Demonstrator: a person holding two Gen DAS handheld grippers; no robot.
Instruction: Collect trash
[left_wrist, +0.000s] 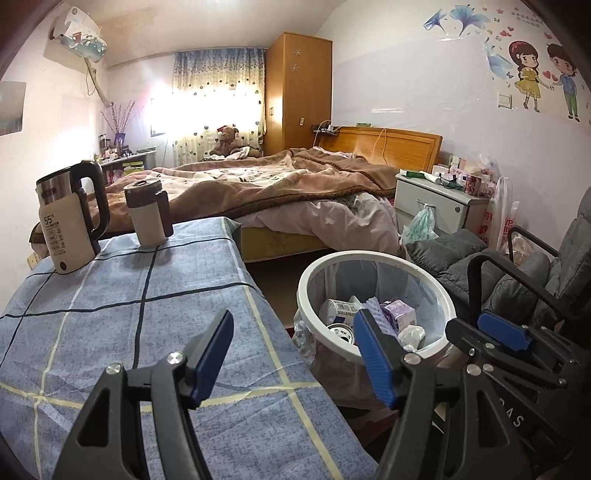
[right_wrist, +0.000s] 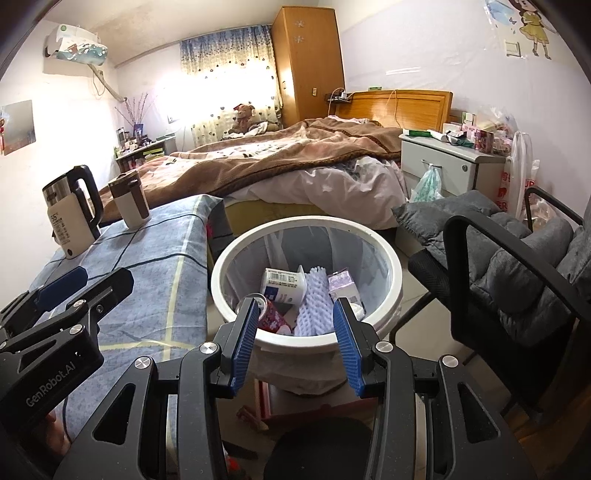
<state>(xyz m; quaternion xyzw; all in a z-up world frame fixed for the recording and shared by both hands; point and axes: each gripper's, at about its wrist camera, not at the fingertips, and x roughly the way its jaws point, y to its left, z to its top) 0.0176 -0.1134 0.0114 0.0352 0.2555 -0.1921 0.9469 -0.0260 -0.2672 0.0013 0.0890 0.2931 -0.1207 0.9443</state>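
A white round trash bin (right_wrist: 306, 222) with a clear liner stands on the floor beside the table. Inside lie a white barcode carton (right_wrist: 282, 284), a purple foam net (right_wrist: 314, 306), a purple box (right_wrist: 343, 286) and a red patterned can (right_wrist: 271, 317). My right gripper (right_wrist: 296, 308) hovers over the bin's near rim, open, with nothing between its blue pads. My left gripper (left_wrist: 294, 325) is open and empty too, straddling the table's right edge, with the bin (left_wrist: 306, 291) just beyond its right finger. The right gripper (left_wrist: 476, 326) shows at that view's right side.
The table with a blue plaid cloth (left_wrist: 110, 314) carries an electric kettle (left_wrist: 70, 225) and a lidded mug (left_wrist: 147, 214) at its far end. A grey padded chair (right_wrist: 517, 258) stands right of the bin. Behind are an unmade bed (right_wrist: 295, 155) and a cluttered nightstand (right_wrist: 443, 162).
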